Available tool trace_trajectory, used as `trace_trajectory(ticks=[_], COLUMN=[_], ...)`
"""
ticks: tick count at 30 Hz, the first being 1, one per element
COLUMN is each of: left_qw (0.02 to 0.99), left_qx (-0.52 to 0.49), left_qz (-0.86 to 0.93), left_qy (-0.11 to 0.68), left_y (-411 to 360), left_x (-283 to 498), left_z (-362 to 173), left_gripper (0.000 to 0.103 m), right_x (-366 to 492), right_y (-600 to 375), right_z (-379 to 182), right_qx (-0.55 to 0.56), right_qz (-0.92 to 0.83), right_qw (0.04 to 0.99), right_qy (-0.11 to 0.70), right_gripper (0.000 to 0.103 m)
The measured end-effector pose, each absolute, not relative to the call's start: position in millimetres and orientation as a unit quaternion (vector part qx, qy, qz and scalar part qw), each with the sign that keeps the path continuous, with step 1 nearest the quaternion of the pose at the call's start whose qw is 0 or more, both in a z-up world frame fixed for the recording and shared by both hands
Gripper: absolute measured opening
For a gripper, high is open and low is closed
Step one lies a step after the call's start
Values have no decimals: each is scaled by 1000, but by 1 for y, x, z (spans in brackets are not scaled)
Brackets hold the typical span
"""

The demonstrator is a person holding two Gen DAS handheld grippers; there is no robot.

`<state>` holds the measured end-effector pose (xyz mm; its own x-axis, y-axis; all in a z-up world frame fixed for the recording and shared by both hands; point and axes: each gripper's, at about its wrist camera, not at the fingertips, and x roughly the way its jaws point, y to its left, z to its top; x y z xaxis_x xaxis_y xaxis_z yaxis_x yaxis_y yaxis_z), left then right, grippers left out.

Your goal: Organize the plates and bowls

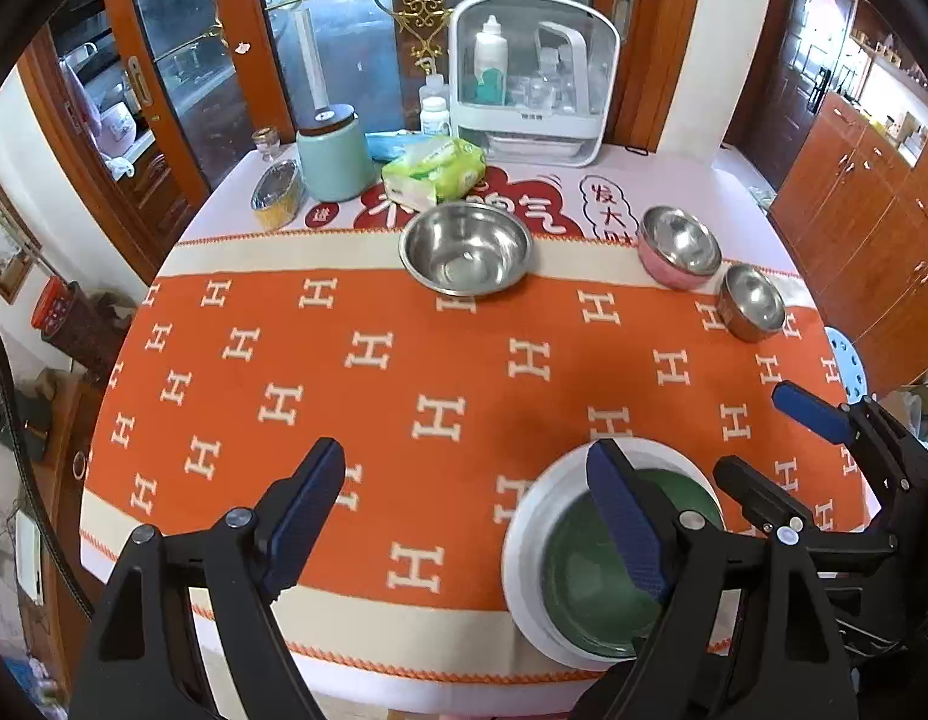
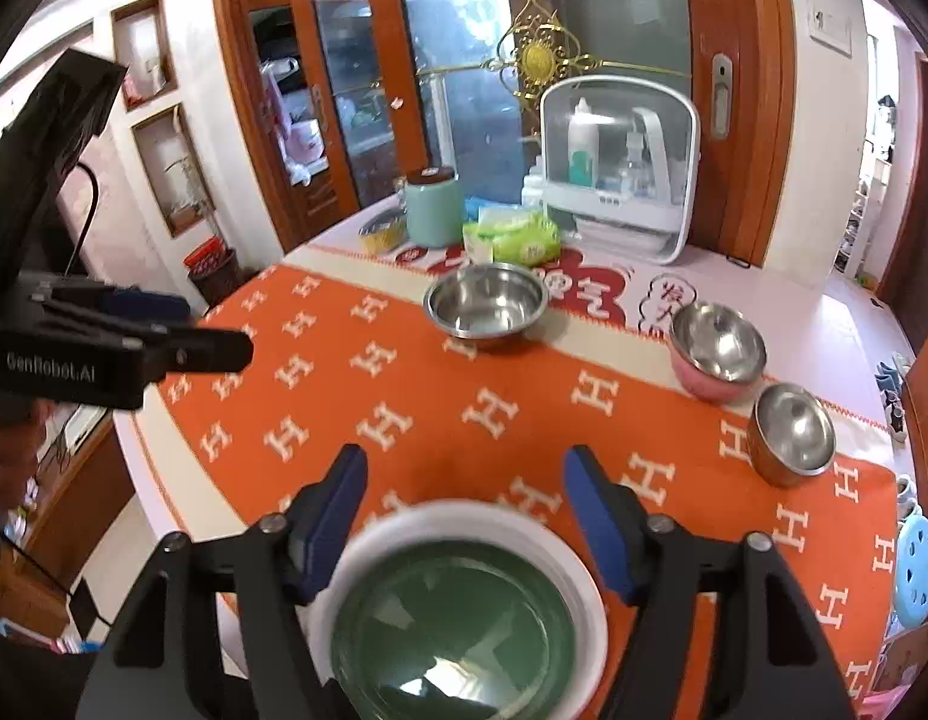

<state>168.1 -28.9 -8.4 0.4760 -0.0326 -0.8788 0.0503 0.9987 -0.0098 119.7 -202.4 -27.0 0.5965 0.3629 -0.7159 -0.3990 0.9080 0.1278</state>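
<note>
A green dish [image 1: 584, 594] sits inside a white plate [image 1: 521, 546] near the front edge of the orange-clothed table [image 1: 344, 360]. My left gripper [image 1: 467, 450] hangs open above the cloth, empty, its right finger over the plate. My right gripper [image 2: 464, 456] is open and empty above the same white plate [image 2: 587, 582] and green dish [image 2: 452, 630]. Farther back stand a large steel bowl [image 1: 467, 249] [image 2: 487, 300], a pink bowl [image 1: 680, 249] [image 2: 716, 354] with a steel lining, and a small bronze-sided steel bowl [image 1: 752, 303] [image 2: 791, 432].
At the table's back stand a mint canister [image 1: 333, 153], a green tissue pack [image 1: 434, 171], a yellow tin [image 1: 276, 195] and a white cabinet of bottles [image 1: 533, 81]. A blue stool [image 2: 917, 570] stands off the right edge. Wooden doors lie behind.
</note>
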Motion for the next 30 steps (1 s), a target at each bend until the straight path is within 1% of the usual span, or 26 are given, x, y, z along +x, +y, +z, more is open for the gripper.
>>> trace_trajectory(ticks=[9, 16, 22, 30], left_qw=[858, 843, 835, 825], left_qx=[16, 25, 36, 46], left_qz=[-32, -35, -56, -84], left_qy=[512, 536, 546, 557], left_y=[29, 66, 79, 70], left_x=[210, 253, 294, 348], left_z=[4, -4, -13, -36], left_gripper=[82, 82, 82, 82], right_x=[160, 195, 230, 275], right_y=[-150, -122, -111, -120], right_z=[-3, -2, -6, -29], right_qx=[-17, -3, 24, 66], right_qz=[166, 127, 96, 45], right_qw=[904, 905, 899, 885], right_qy=[393, 407, 426, 459], right_gripper=[70, 71, 72, 72])
